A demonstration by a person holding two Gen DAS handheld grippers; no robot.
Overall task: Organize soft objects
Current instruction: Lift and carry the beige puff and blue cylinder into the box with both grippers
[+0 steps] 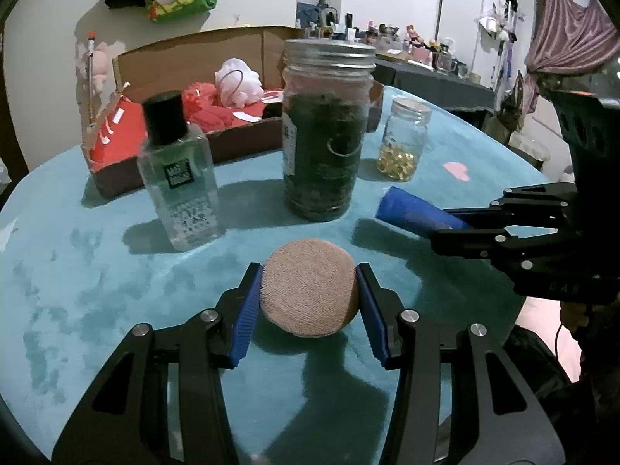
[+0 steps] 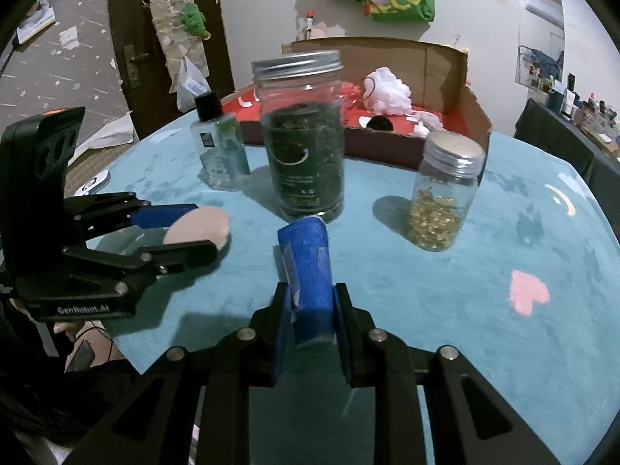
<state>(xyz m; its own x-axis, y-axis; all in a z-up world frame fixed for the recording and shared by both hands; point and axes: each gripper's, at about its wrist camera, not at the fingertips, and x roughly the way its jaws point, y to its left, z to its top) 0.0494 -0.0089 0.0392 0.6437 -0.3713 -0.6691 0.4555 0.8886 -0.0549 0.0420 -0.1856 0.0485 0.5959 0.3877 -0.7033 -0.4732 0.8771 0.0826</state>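
Note:
My left gripper (image 1: 308,302) is shut on a tan, woven soft ball (image 1: 308,286), its blue pads pressing both sides, and a shadow lies on the teal cloth below. In the right wrist view the same ball (image 2: 199,228) sits in the left gripper (image 2: 201,232) at the left. My right gripper (image 2: 312,310) is shut on a blue fabric roll (image 2: 308,267) that points away from the camera. That roll (image 1: 414,215) and the right gripper (image 1: 445,228) also show at the right of the left wrist view. Behind stands a cardboard box (image 1: 248,135) lined in red, holding a white puff (image 1: 238,81) and a red puff (image 1: 201,104).
On the round table with teal cloth (image 1: 97,271) stand a tall jar of dark contents (image 1: 325,131), a small jar of gold bits (image 1: 403,143) and a clear bottle with a black cap (image 1: 178,170), all between the grippers and the box (image 2: 445,73).

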